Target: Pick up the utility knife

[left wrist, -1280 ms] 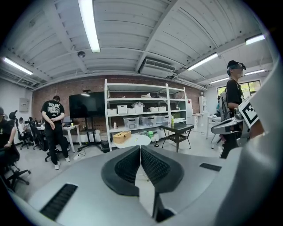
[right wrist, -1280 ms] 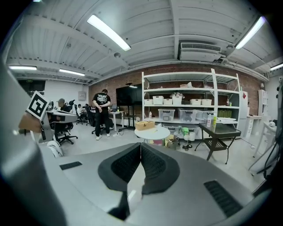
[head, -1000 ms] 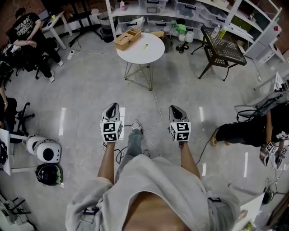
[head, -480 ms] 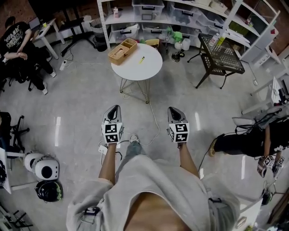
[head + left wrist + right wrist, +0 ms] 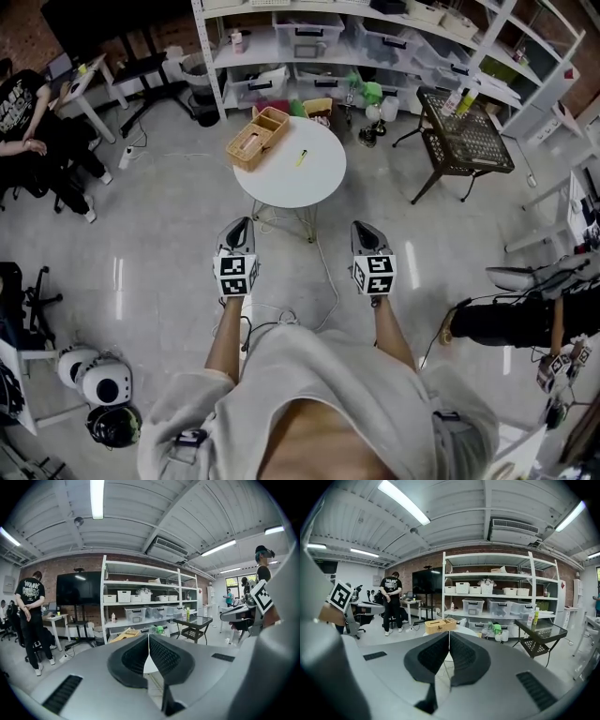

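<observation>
Two empty grippers, knife well out of reach

Both tools are held ahead of the person over open floor. The left gripper (image 5: 237,223) and right gripper (image 5: 364,226) each have their jaws pressed together with nothing between them. The utility knife (image 5: 301,157), a small yellow-green strip, lies flat on the round white table (image 5: 305,187), near a wooden box (image 5: 257,137) but apart from it. Both grippers are well short of the table.

Hazards noted:
- A cable (image 5: 327,277) trails across the floor between the person and the table, and a foot could catch it.
- The table stands on thin wire legs. A knock from either tool may rock it and slide the knife toward the rim.
- Jaws not spread before arrival would shove the knife rather than take it. The knife is slim and lies flat, so a shallow pinch is likely to slip.
- The box sits to the knife's left, leaving less room for a tool coming in from that side.

View comparison: only the head view shows the knife and the cable. The gripper views confirm the closed jaws and show the box, the shelves (image 5: 497,592) and a black mesh table (image 5: 541,634), but the knife cannot be made out in them
</observation>
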The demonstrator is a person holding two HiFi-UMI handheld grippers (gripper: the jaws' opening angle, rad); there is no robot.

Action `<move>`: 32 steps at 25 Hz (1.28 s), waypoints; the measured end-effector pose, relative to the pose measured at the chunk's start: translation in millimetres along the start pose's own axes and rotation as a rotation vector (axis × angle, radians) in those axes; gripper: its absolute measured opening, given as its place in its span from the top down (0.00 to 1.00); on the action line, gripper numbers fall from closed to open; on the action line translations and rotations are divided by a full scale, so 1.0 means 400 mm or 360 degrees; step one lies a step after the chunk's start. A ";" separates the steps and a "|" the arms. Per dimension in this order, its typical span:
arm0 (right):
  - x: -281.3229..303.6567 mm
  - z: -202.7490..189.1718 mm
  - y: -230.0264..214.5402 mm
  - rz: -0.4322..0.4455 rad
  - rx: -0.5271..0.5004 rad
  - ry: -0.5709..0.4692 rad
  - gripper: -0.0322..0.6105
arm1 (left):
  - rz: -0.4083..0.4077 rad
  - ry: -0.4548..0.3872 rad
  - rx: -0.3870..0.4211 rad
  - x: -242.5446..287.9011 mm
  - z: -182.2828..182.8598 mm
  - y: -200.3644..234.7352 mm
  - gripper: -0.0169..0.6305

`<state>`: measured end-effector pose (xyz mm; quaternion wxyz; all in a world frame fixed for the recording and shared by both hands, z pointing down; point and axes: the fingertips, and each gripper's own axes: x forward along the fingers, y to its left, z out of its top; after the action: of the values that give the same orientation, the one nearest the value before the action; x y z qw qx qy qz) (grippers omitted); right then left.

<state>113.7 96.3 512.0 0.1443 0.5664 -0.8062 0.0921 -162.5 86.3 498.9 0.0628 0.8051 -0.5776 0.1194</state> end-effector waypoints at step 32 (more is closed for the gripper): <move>0.364 0.011 -0.029 -0.0011 0.0029 0.0112 0.90 | -0.0116 0.0099 -0.0008 0.356 -0.023 0.154 0.94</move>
<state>77.9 -38.1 556.9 0.1678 0.5669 -0.7977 0.1187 -178.4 -61.8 543.1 0.0871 0.8213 -0.5460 0.1405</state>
